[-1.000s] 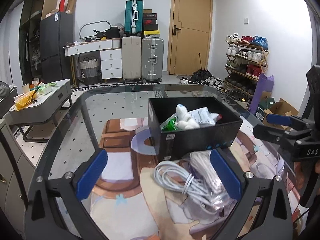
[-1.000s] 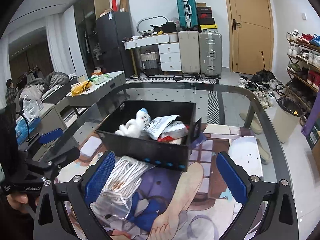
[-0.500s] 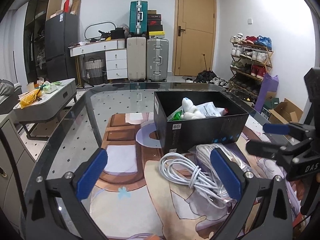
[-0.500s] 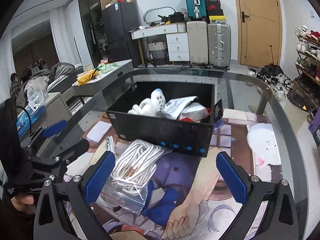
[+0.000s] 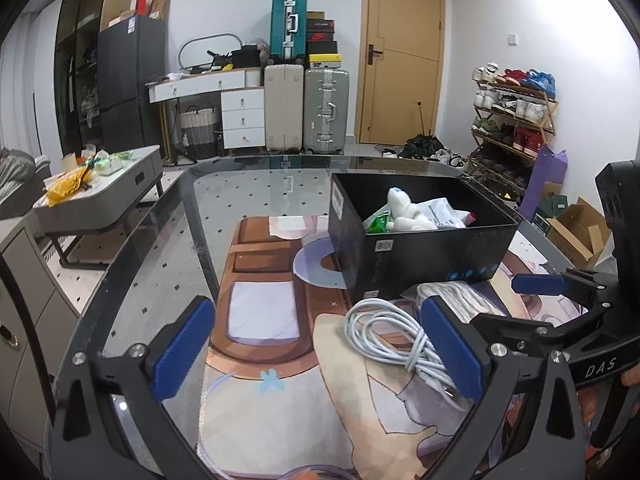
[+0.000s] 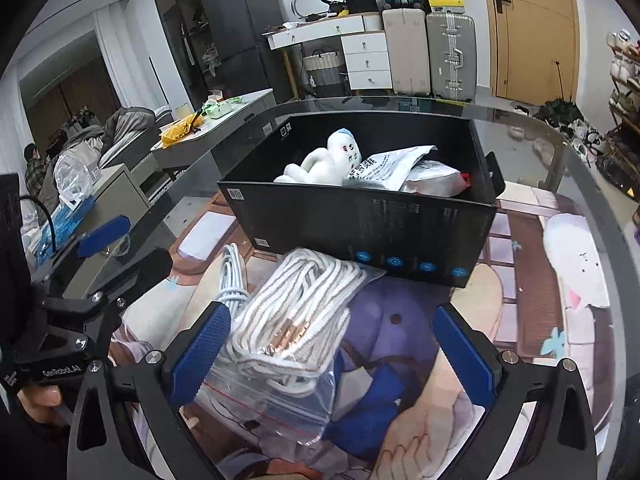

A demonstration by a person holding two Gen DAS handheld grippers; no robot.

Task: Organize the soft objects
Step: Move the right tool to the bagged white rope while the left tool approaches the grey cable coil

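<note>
Both the left hand-held gripper (image 5: 320, 344) and right hand-held gripper (image 6: 332, 350) are held apart; the bagged white rope coil (image 6: 296, 316), beside the black cardboard box (image 6: 360, 224), is best clamped mid-bundle.

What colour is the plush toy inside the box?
White plush toy, clearest in the right wrist view.

– Do you see any words that can be read?

– Yes. On the right gripper (image 5: 536, 284), its black body shows the white letters "DAS". On the left gripper (image 6: 104, 236), the body shows "GenRobot.AI".

– And on the black box (image 6: 360, 220)?

– It has small print, a code label and round blue signs, all too small to read. The white bag (image 6: 384, 168) inside has dark characters, also not clear.
</note>
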